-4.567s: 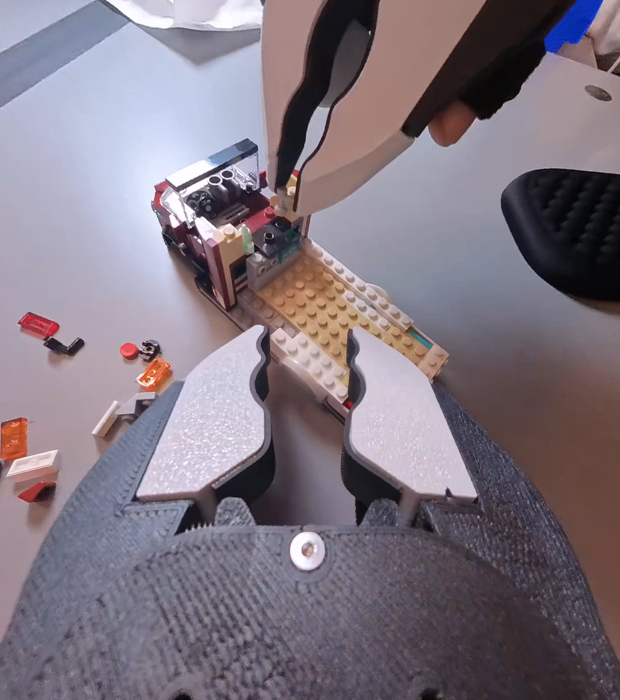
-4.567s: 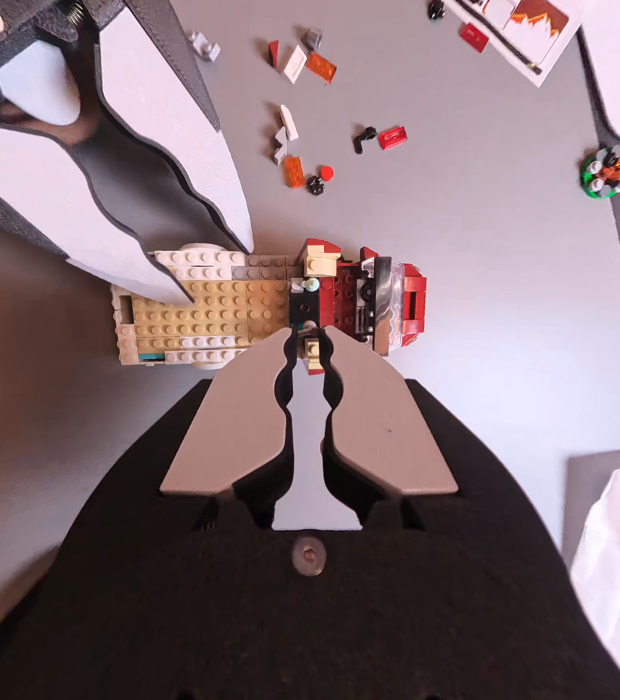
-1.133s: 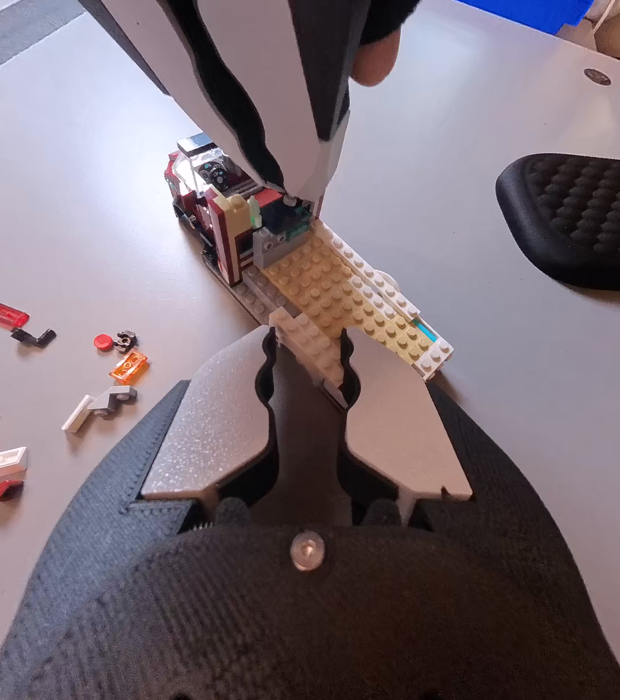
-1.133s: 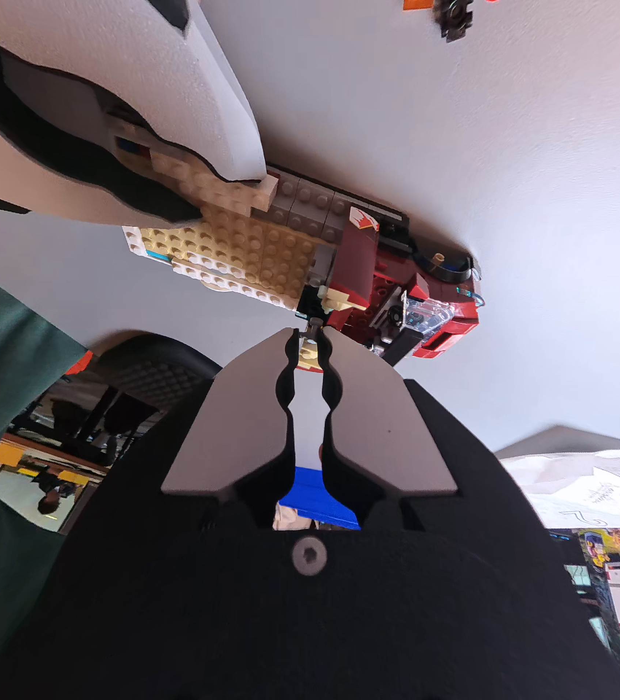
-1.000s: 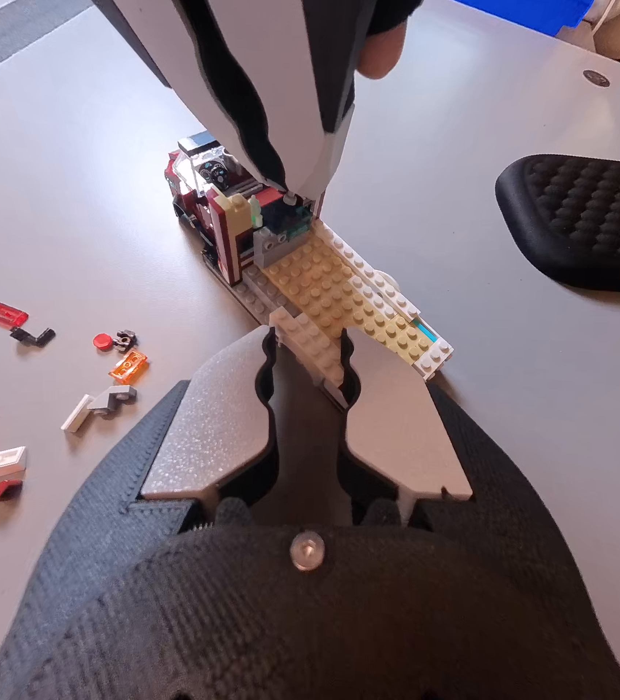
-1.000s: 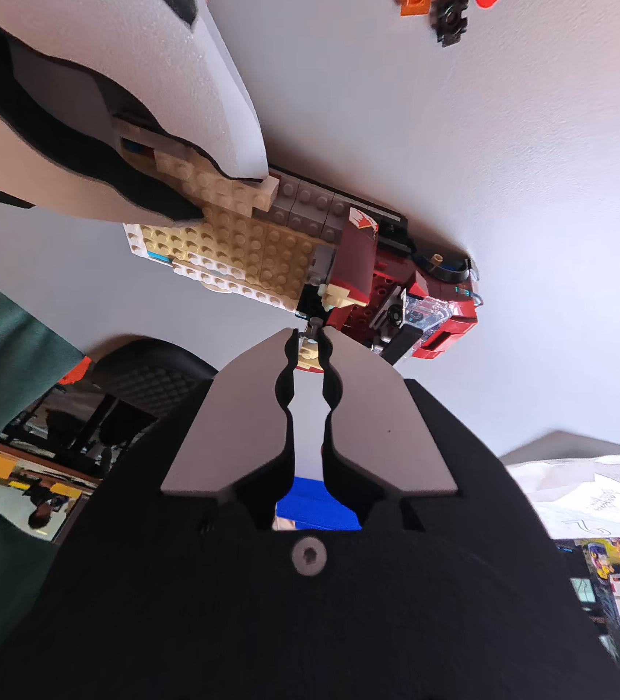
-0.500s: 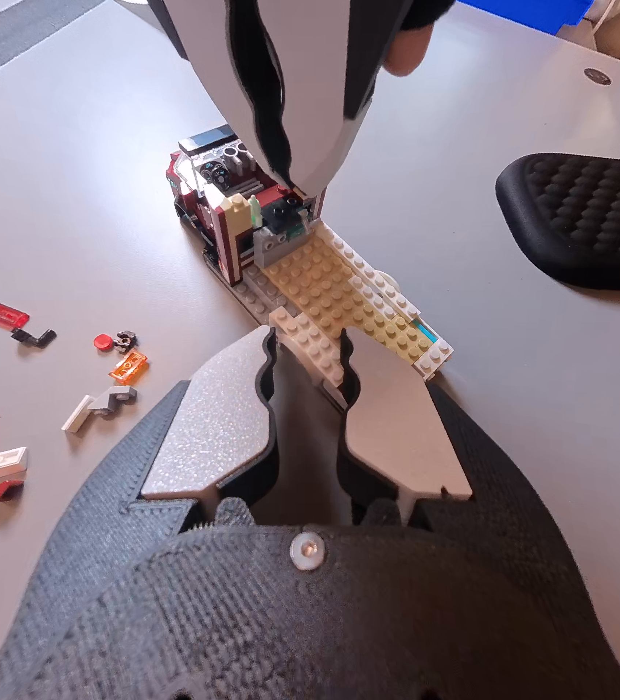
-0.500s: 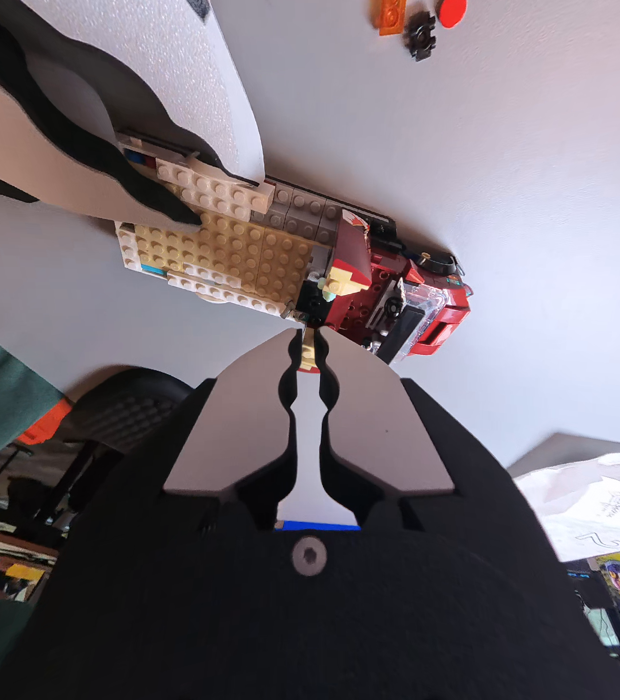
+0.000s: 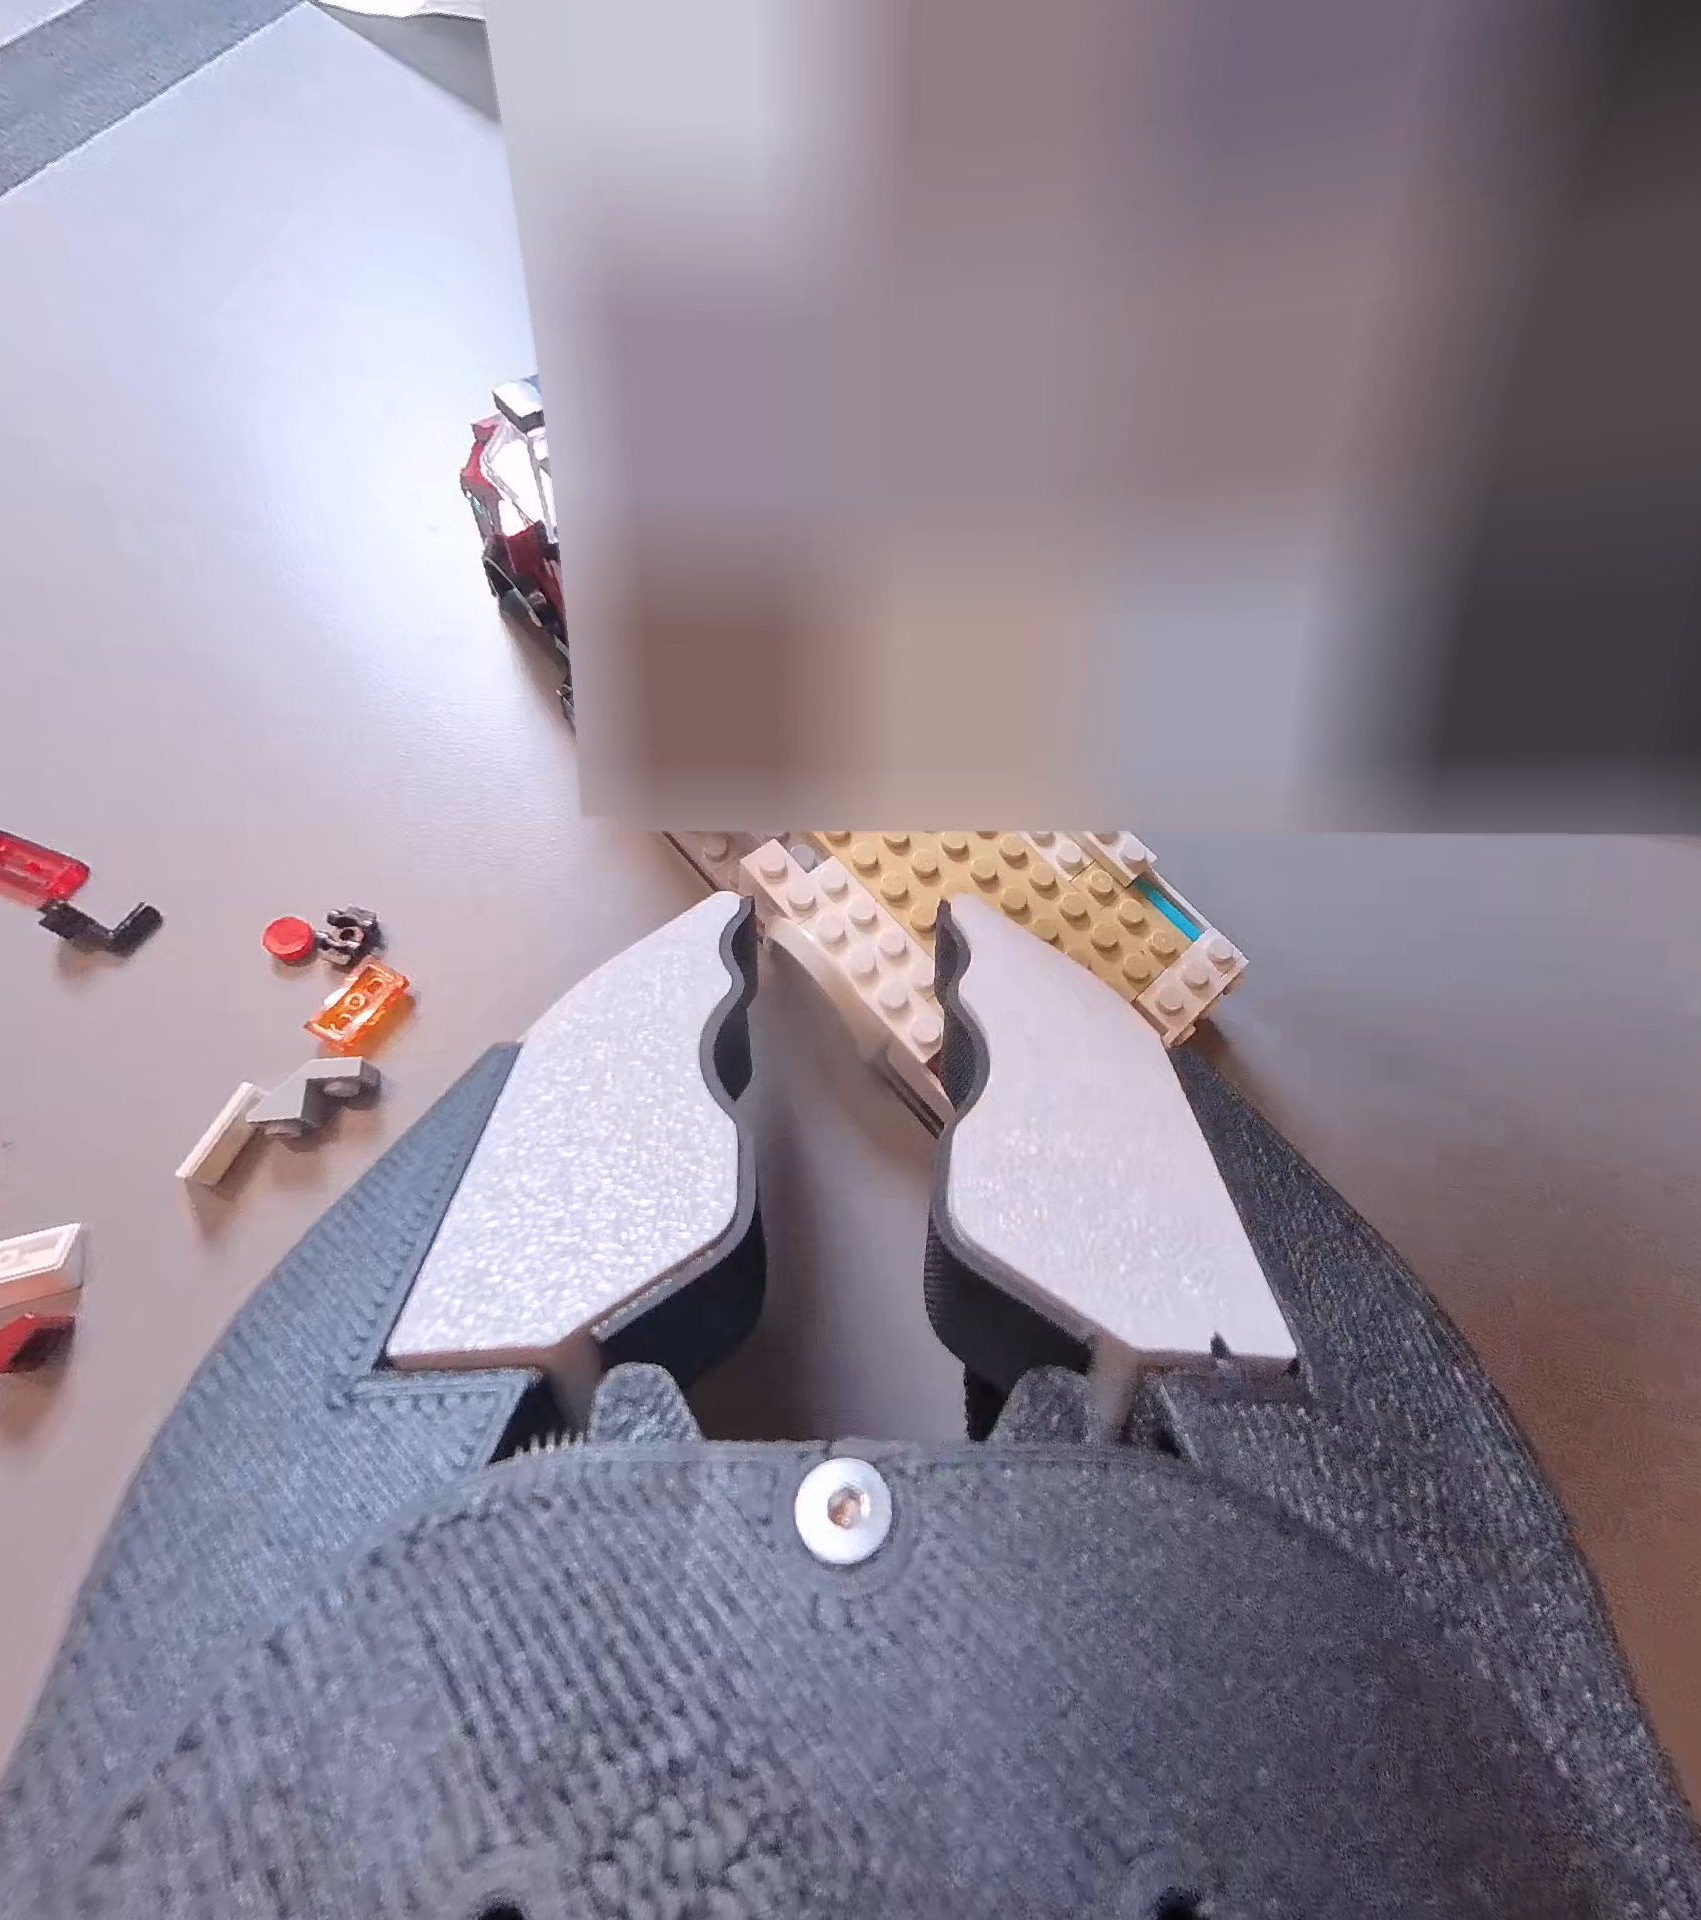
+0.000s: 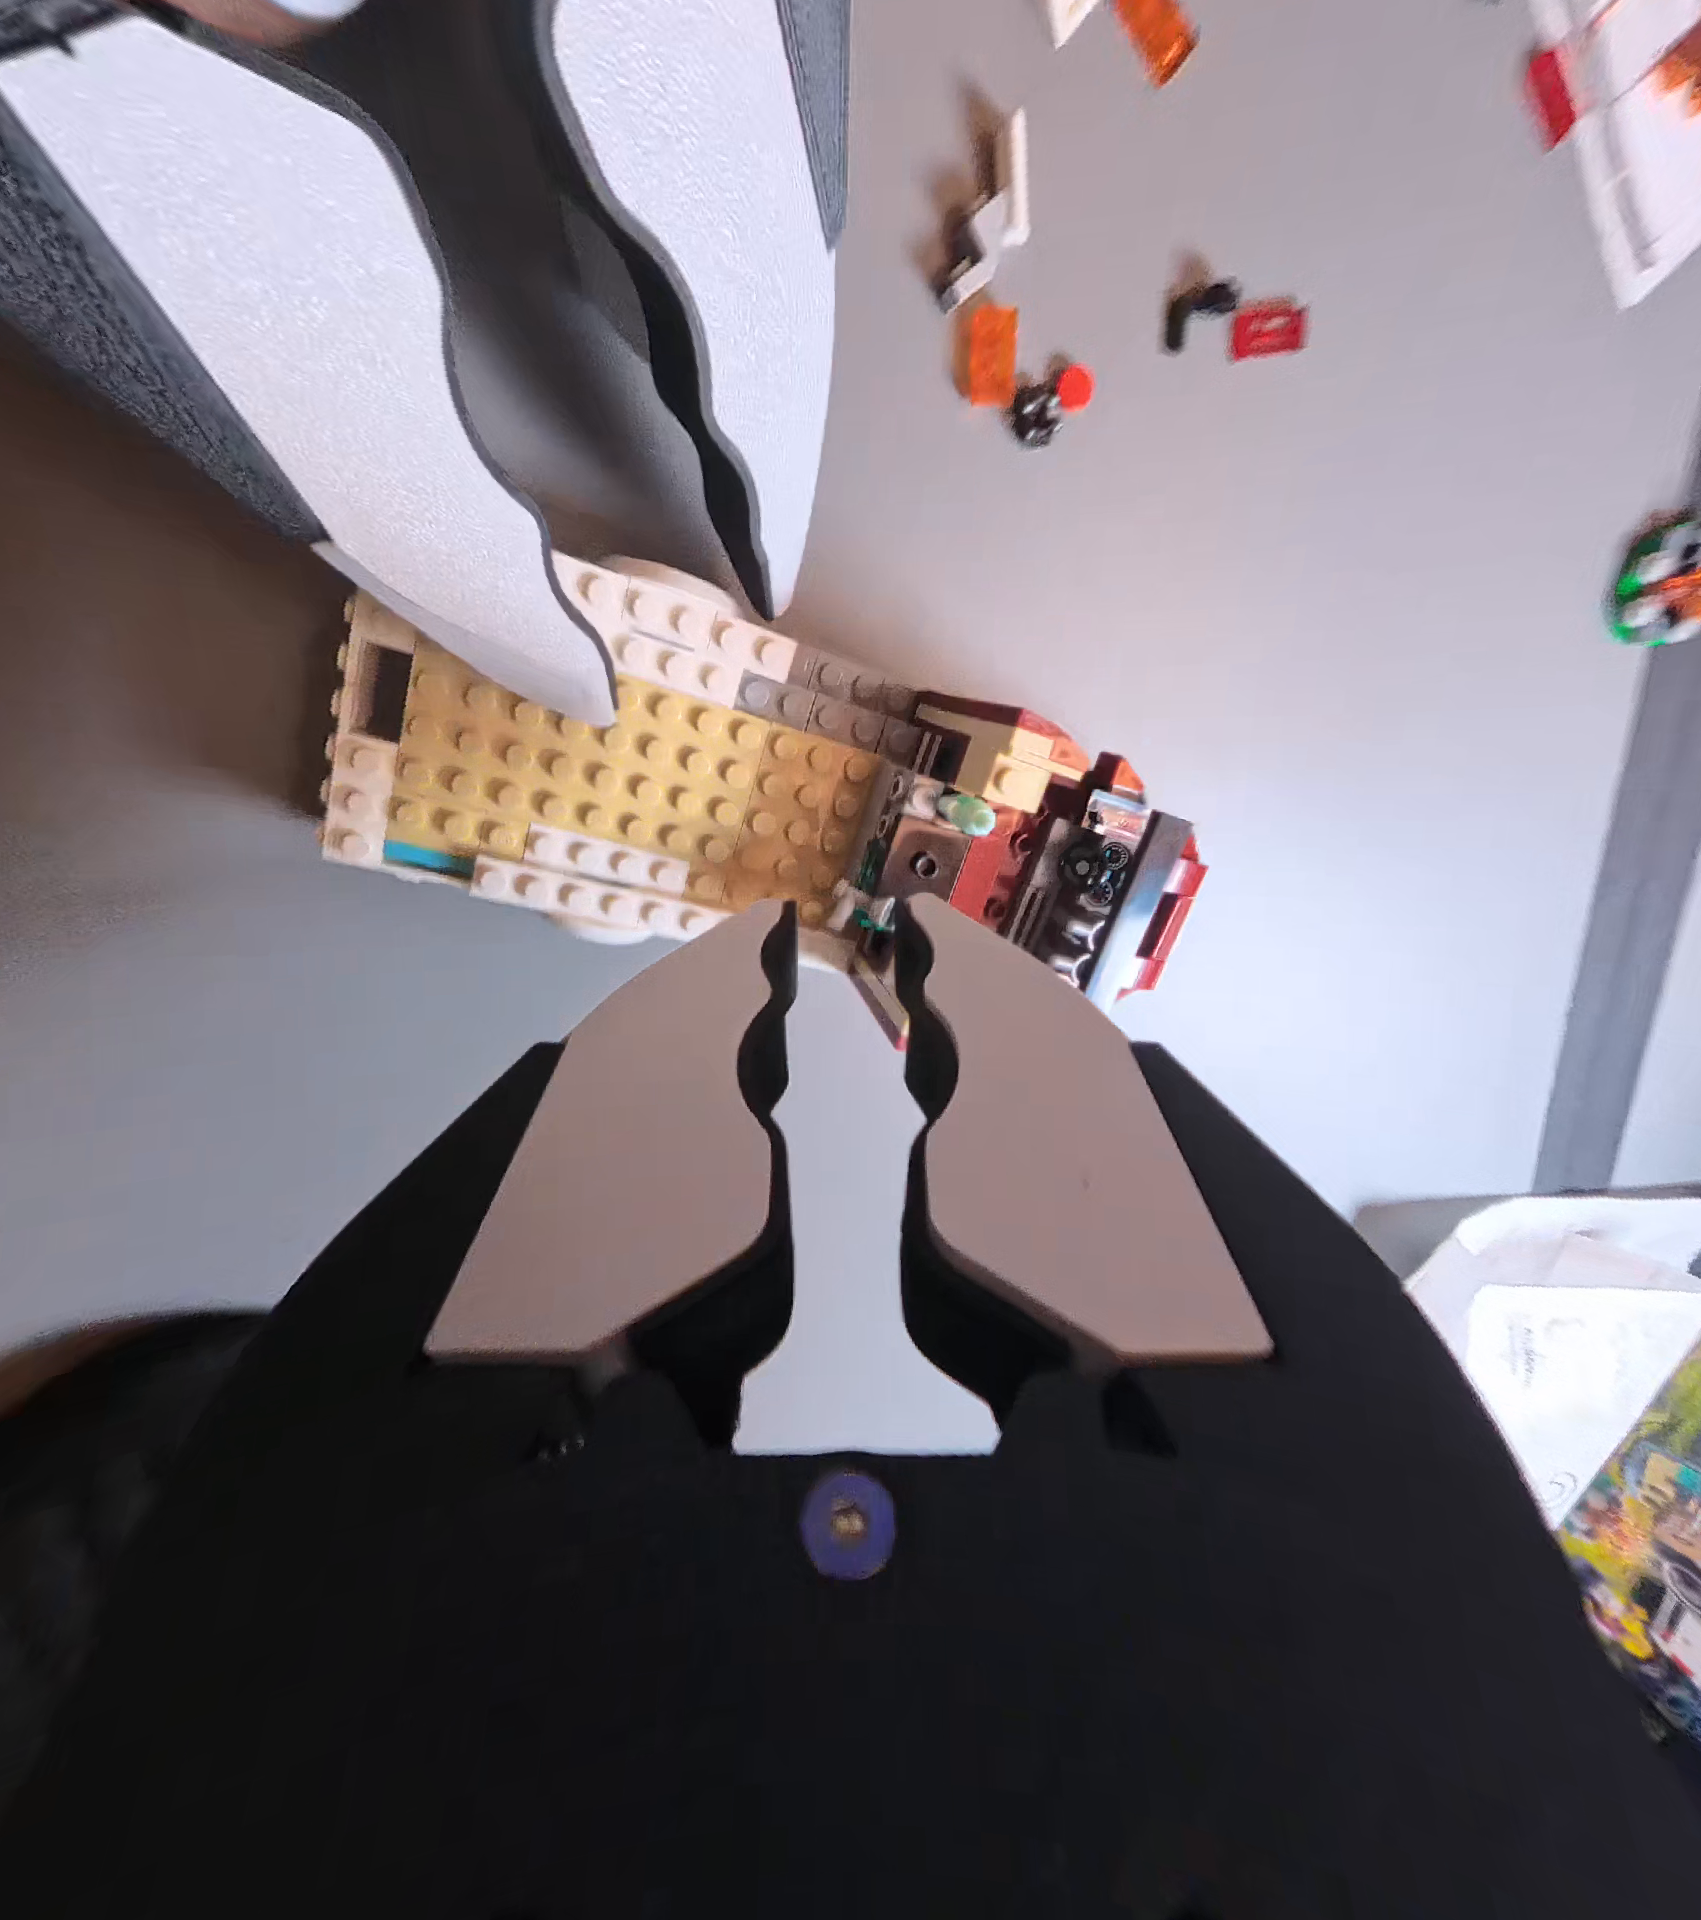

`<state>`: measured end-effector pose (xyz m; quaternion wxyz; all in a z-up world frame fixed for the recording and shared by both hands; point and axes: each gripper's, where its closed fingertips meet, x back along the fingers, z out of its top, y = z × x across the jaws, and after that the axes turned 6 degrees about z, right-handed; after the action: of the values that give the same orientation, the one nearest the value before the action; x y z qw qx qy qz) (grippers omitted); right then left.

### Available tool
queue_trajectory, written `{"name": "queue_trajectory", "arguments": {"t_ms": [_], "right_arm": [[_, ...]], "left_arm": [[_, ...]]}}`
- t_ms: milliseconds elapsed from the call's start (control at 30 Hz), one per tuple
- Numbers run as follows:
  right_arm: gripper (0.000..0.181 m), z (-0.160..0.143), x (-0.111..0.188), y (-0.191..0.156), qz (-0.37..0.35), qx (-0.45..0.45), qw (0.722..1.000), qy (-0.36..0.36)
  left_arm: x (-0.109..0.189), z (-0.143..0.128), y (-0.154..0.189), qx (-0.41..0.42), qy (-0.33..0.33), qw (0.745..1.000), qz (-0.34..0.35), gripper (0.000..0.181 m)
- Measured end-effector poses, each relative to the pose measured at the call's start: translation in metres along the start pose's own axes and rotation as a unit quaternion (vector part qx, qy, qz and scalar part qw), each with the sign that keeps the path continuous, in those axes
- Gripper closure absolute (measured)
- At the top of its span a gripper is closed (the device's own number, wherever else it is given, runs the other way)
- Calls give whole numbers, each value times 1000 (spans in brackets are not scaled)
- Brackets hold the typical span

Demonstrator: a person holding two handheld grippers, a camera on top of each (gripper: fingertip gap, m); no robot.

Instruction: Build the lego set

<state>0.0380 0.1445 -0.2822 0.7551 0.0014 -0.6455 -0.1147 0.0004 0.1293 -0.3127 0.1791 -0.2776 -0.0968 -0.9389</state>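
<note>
Lego truck (image 10: pixel 763 790) lies flat on the grey desk (image 10: pixel 1345 831), just ahead of your right gripper (image 10: pixel 841 920) and under the tips of your left gripper (image 9: pixel 841 914).

- Left fingers (image 9: pixel 607 1132): set at a narrow-to-middling gap astride the white studded edge strip at the rear of the tan bed. From the right wrist view one tip sits on the tan plate, the other at the outer edge of the white strip. You are pinning the model, not lifting it.
- Right fingers (image 10: pixel 1064 1174): parted, a clear gap between the tips, nothing clamped that I can make out. Small tan and grey bits at the cab's near side lie just beyond the tips; frame is motion-blurred, so whether they are seated on the model I cannot tell.
- Left wrist view: cab mostly hidden by a blur patch; only its red nose shows.

Step in hand, by my reading: fitting small parts at the join of cab and bed, near side.

Next move calls for:
- Keep the left hold steady so the truck cannot skate.
- Check that near-side piece is pressed home.
- Fetch the next part from the loose pieces (image 10: pixel 1033 364), well beyond the truck from your right fingers. Those pieces are small and flat; pinch by the edges.
</note>
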Motion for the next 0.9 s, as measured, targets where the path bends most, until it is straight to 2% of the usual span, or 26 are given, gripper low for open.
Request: {"name": "queue_trajectory", "arguments": {"t_ms": [100,200,333,733,900], "right_arm": [[162,3,-4,-2,-89,16,994,62],[162,1,-9,0,-172,51,980,87],[162,0,-11,3,-231,87,964,101],[171,-4,-9,8,-263,129,952,89],[171,-4,-5,6,-229,97,961,119]], "left_arm": [[0,0,0,0,0,1000,0,148],[0,0,0,0,0,1000,0,148],[0,0,0,0,0,1000,0,148],[0,0,0,3,0,1000,-1,148],[0,0,0,1,0,1000,0,149]]}}
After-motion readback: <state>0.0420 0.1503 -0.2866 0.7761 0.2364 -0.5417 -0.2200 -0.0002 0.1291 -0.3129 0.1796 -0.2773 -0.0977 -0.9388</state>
